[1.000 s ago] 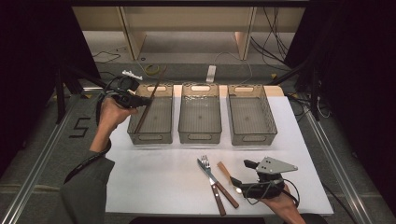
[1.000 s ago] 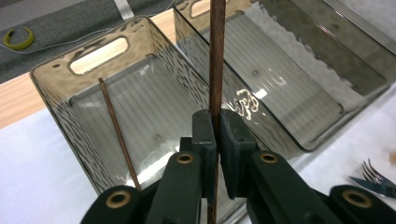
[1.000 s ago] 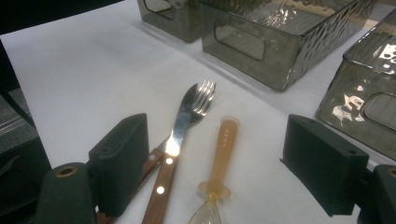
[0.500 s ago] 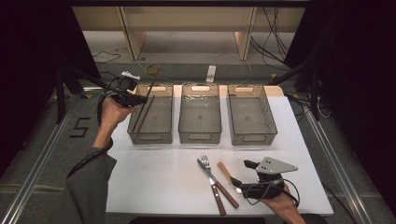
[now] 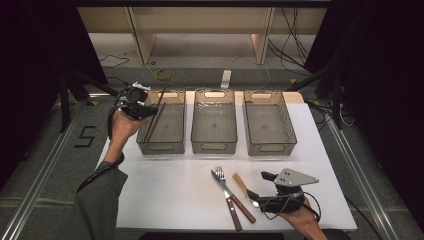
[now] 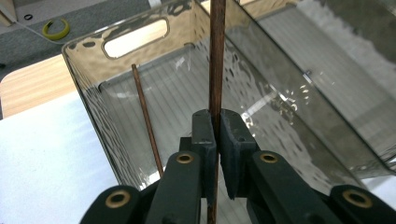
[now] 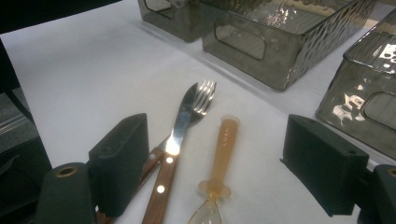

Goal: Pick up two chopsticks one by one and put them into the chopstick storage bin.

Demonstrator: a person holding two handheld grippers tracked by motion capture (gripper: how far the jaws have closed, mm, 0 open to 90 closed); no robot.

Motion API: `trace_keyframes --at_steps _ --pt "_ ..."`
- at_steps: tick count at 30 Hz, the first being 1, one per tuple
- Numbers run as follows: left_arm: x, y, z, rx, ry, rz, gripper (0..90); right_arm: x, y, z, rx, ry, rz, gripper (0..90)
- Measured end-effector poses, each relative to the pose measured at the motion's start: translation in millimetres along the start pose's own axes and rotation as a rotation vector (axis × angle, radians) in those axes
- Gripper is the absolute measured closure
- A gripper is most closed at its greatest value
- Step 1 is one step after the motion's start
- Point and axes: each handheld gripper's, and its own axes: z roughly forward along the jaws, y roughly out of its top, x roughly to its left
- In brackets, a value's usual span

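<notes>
My left gripper [image 5: 149,112] is shut on a thin brown chopstick [image 6: 215,70] and holds it over the left clear bin [image 5: 161,148]. A second chopstick [image 6: 145,119] leans inside that bin against its wall. At the table's front, my right gripper [image 5: 258,188] stands open just right of a wood-handled knife [image 5: 225,187], a fork [image 5: 219,173] and an amber plastic spoon [image 5: 240,183]. In the right gripper view the spoon [image 7: 222,154] and the knife [image 7: 173,149] lie between the spread jaws, with the fork [image 7: 204,99] just beyond; the jaws touch nothing.
The middle bin [image 5: 214,146] and the right bin [image 5: 267,148] stand beside the left one along the back of the white table [image 5: 165,195]. Cables, a yellow ring [image 5: 162,75] and table legs lie on the floor beyond.
The chopstick in my left gripper has tilted slightly over the left bin. The right gripper has stayed where it was, open by the cutlery.
</notes>
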Motion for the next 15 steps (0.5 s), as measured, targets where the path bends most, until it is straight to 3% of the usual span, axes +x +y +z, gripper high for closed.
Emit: trace_keyframes --at_steps 11,15 --pt "-2.3 -5.5 12.0 0.019 0.014 -0.011 83.6 -0.2 -0.1 -0.3 -0.002 0.001 0.0 23.3" --pt "0.0 -7.4 14.4 0.016 0.016 -0.037 82.3 -0.2 -0.1 -0.3 -0.002 0.0 0.0 23.3"
